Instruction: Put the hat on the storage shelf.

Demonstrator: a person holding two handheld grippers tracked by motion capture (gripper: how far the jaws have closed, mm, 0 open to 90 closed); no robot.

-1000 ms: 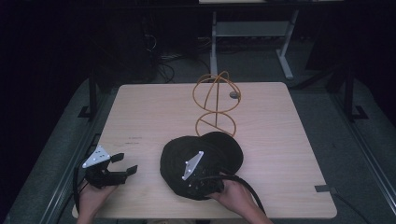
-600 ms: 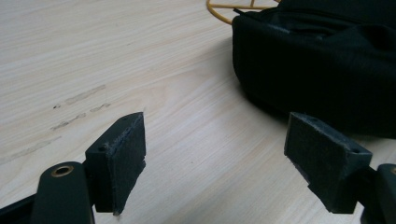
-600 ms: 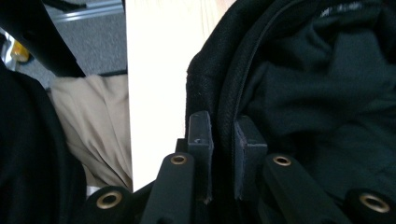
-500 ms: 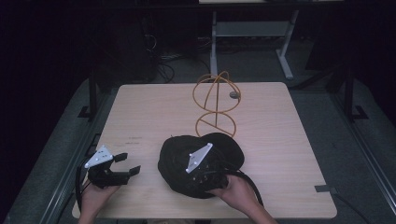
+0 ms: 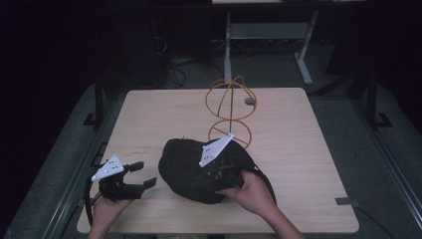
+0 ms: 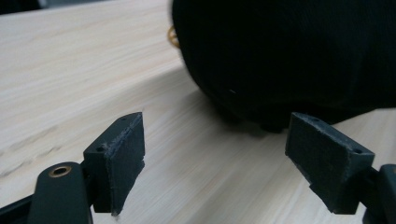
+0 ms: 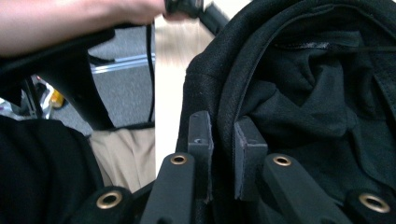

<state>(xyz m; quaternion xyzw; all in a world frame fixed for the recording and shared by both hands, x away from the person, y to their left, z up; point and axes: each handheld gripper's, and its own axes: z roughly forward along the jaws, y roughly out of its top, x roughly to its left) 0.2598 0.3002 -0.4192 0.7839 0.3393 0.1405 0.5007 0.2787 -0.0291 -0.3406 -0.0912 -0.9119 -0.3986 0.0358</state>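
Nearest the table's (image 5: 298,149) front edge: two hands, two grippers, one each. Left gripper (image 5: 142,175) held low at the near left corner, jaws wide apart, nothing between them, pads (image 6: 122,154) just above the wood and aimed at the black bag (image 5: 194,169). Right gripper (image 7: 223,154) set on the near right side of that bag, jaws drawn close and clamped on a seam of the bag's rim; white three-cornered plate (image 5: 215,149) tilted up above it. Right hand (image 5: 251,191) partly over the bag's near edge.

One black bag, soft fabric, slumped at table centre, mouth open toward the right gripper. Inside: loose black lining folds only; contents otherwise too dark to tell.

Just behind the bag: one orange wire stand (image 5: 230,112), two loops stacked, upright. One small grey disc (image 5: 250,101) beside it, farther back.
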